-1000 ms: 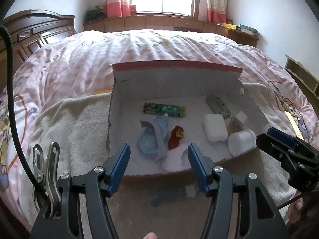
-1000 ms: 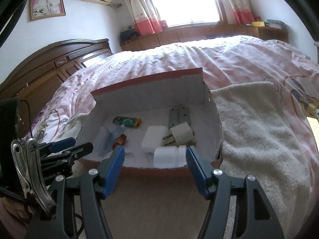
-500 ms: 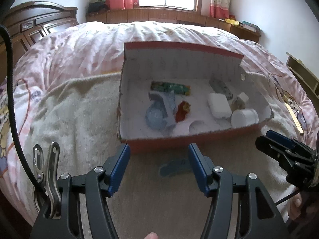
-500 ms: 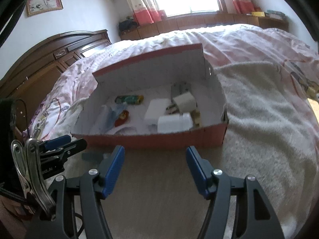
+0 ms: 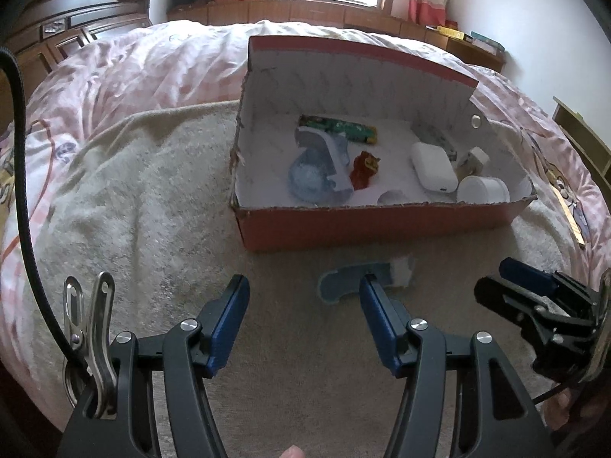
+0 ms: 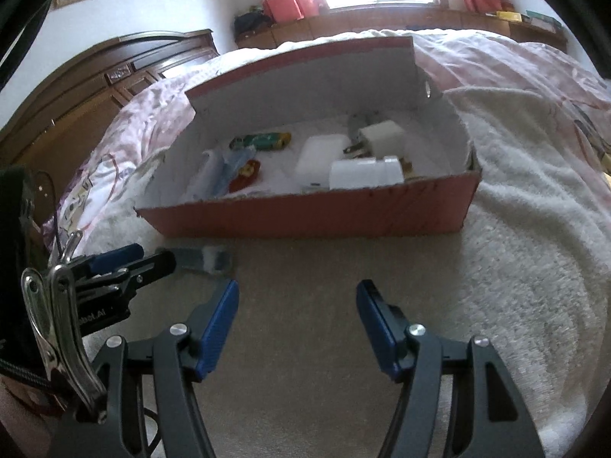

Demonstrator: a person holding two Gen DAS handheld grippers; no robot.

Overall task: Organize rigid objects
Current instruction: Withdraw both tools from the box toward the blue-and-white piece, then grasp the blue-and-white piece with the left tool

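A red cardboard box (image 5: 382,225) (image 6: 305,217) with a white inside sits on a cream blanket on the bed. It holds a green wrapper (image 5: 340,128), a blue plastic piece (image 5: 317,164), a small red figure (image 5: 364,170), a white case (image 5: 433,166), a white jar (image 5: 483,189) and a white plug (image 6: 382,139). A small blue piece (image 5: 351,284) (image 6: 202,259) lies on the blanket in front of the box. My left gripper (image 5: 303,316) is open and empty just short of that piece. My right gripper (image 6: 298,320) is open and empty in front of the box.
The cream blanket (image 5: 133,191) covers a pink quilt (image 5: 152,65). A dark wooden headboard (image 6: 95,87) stands to the left. A window sill with curtains (image 5: 324,4) is at the far end. A wooden shelf (image 5: 584,133) shows at the right.
Both grippers have pulled back from the box and a little up, so the box's red front wall and the blue piece on the blanket show. Both stay open.
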